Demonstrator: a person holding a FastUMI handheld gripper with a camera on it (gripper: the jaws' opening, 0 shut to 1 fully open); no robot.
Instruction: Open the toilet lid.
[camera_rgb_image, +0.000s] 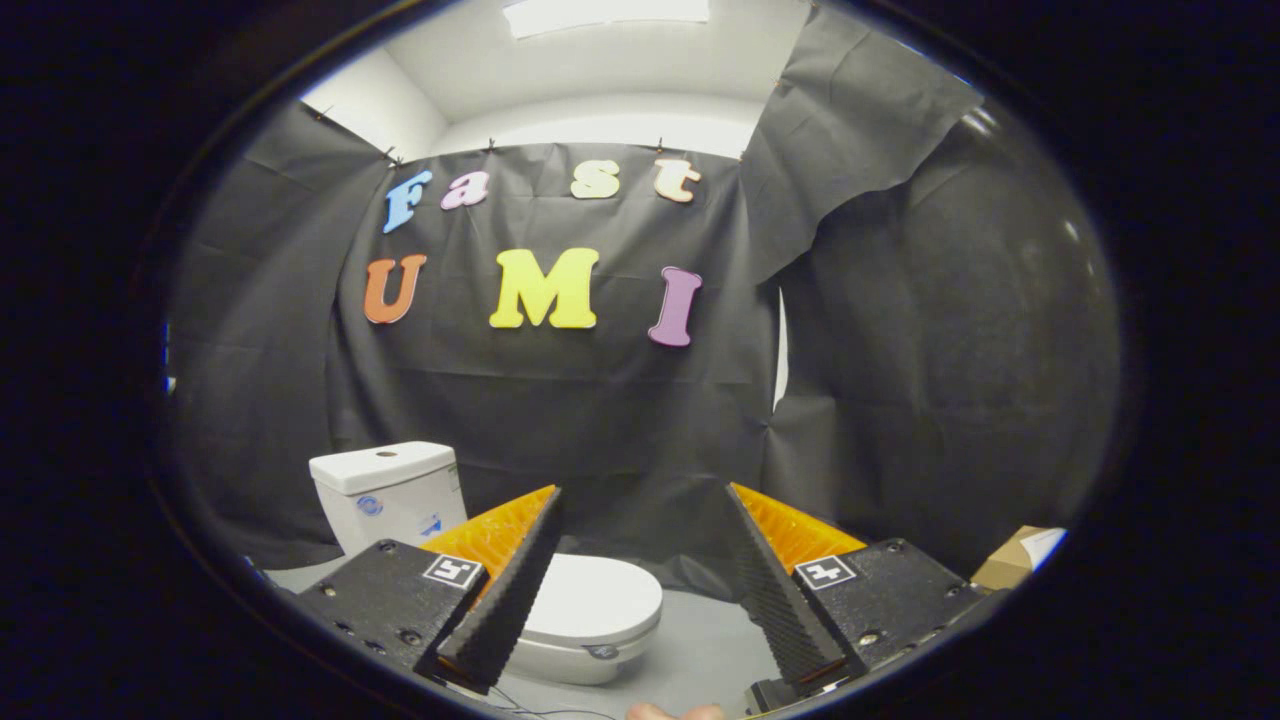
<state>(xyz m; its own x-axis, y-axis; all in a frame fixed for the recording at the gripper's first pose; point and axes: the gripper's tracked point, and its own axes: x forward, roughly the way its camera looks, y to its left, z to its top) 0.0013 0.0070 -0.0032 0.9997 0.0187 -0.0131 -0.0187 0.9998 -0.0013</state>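
Observation:
A small white toilet stands on the grey floor against the black cloth wall. Its tank (385, 492) rises beyond my left finger, and the closed lid (598, 598) lies flat over the bowl, partly hidden behind that finger. My gripper (642, 500) is open, with a wide gap between the fingers and nothing held. The lid sits just ahead of the left finger (515, 590) and reaches into the gap; the right finger (770, 590) stands apart from it to the right.
A brown cardboard box (1015, 560) rests on the floor at the far right, beyond the right finger. Black cloth hangs on all sides behind the toilet. Grey floor (700, 640) stretches to the right of the bowl. A fingertip of the person's hand (672, 712) shows below.

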